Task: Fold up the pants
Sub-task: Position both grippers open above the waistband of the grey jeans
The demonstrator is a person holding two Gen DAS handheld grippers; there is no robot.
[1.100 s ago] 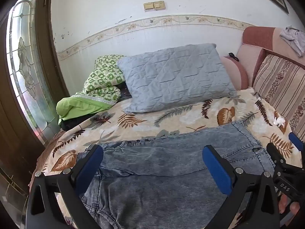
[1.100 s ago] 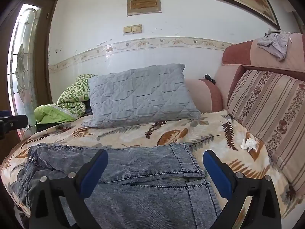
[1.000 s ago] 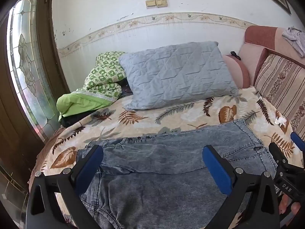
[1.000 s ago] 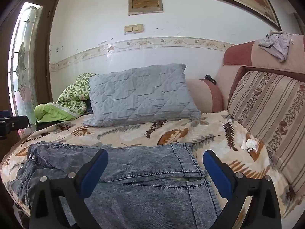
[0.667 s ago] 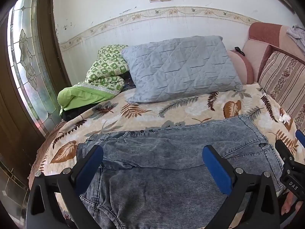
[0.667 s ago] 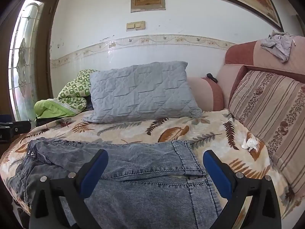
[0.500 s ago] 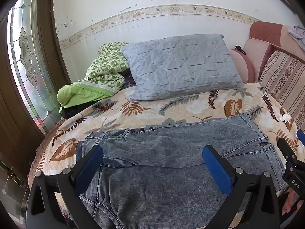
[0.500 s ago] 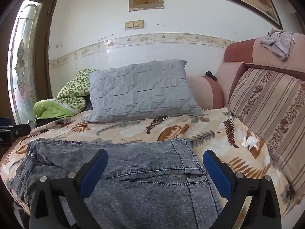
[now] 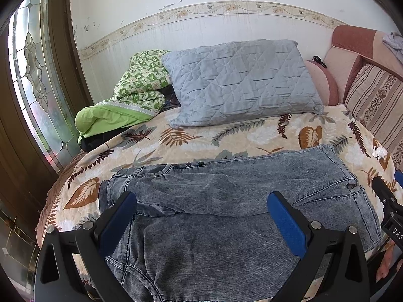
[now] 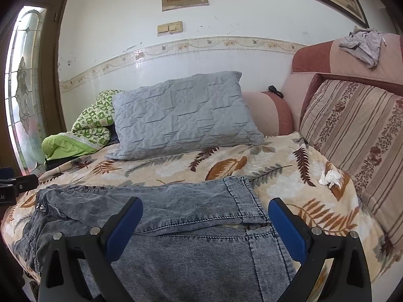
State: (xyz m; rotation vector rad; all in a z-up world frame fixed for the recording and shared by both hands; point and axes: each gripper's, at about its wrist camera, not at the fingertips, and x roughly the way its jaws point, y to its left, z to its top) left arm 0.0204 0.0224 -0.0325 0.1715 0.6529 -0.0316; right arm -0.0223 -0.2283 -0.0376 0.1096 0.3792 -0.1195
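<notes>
Grey-blue denim pants (image 9: 226, 201) lie spread across the near part of the leaf-patterned bed cover (image 9: 191, 141), folded over on themselves, waistband buttons at the far edge. In the right wrist view the pants (image 10: 181, 216) show a hem and stitched edge near the right. My left gripper (image 9: 201, 211) hovers above the pants, open, blue pads wide apart, nothing between them. My right gripper (image 10: 205, 220) is likewise open over the pants' right end. The right gripper's tip (image 9: 389, 201) shows at the right edge of the left wrist view; the left gripper's tip (image 10: 15, 183) at the left edge of the right.
A grey quilted pillow (image 9: 241, 80) leans at the back of the bed, with a green patterned blanket (image 9: 131, 100) to its left. Striped cushions (image 10: 357, 136) line the right side. A crumpled white tissue (image 10: 330, 176) lies on the cover. A glass-panelled door (image 9: 32, 75) stands left.
Both grippers have risen and tilted a little, so more of the pants and bed shows. The pants have not moved and both grippers stay open.
</notes>
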